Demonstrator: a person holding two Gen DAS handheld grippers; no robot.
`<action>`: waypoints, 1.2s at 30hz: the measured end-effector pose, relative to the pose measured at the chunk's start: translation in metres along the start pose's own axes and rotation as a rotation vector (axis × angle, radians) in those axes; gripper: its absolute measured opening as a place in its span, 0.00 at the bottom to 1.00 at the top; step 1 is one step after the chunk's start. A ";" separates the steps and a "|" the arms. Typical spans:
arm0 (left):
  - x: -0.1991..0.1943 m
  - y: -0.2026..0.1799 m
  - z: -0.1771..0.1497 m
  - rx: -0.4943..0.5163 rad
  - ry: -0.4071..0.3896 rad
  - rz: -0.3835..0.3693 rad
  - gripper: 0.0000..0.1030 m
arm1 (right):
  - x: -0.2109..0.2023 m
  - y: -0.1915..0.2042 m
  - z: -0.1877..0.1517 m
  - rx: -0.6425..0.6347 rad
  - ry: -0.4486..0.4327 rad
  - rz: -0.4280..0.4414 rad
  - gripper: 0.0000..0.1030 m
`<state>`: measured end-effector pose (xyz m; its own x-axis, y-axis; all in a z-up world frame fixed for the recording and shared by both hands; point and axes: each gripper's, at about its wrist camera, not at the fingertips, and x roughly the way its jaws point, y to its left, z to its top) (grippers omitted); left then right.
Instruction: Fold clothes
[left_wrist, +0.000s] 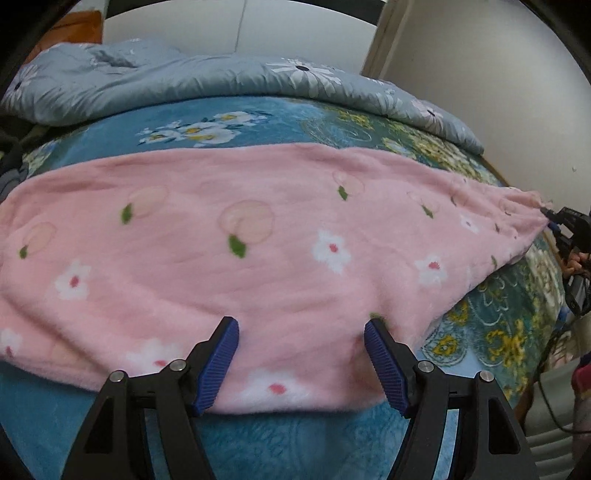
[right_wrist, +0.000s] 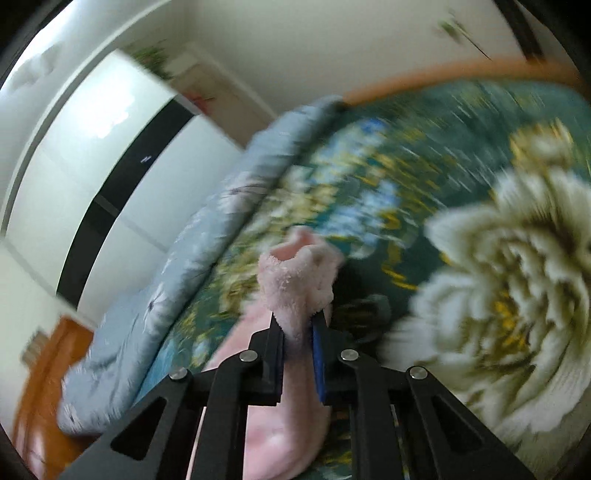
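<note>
The left hand-held gripper (left_wrist: 301, 334) hung spread above the pink garment's (left_wrist: 229, 236) near edge, its left end cut off. The garment lay across the bed (left_wrist: 258, 443). The right hand-held gripper (right_wrist: 298, 325) pinched its fuzzy corner; everything beyond was blurred.

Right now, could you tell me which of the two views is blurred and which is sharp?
Left wrist view: sharp, with fisheye bending at the edges; the pink garment and bedspread read clearly. Right wrist view: heavy motion blur smears the bedspread's flowers; only the right gripper and its pinched fleece look crisp.
</note>
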<state>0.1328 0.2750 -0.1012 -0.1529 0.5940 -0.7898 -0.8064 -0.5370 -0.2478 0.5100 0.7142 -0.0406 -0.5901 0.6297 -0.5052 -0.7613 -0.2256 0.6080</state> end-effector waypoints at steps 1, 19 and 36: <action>-0.005 0.004 0.000 -0.014 -0.009 0.003 0.72 | -0.007 0.024 -0.002 -0.070 -0.011 0.016 0.13; -0.056 0.087 -0.015 -0.266 -0.095 0.005 0.72 | 0.037 0.268 -0.266 -0.958 0.301 0.179 0.13; -0.036 0.074 -0.014 -0.242 -0.052 -0.045 0.72 | 0.028 0.249 -0.308 -1.026 0.356 0.207 0.32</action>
<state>0.0869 0.2055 -0.0990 -0.1542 0.6471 -0.7467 -0.6538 -0.6334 -0.4139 0.2207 0.4471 -0.0920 -0.6499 0.2962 -0.7000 -0.4036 -0.9148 -0.0124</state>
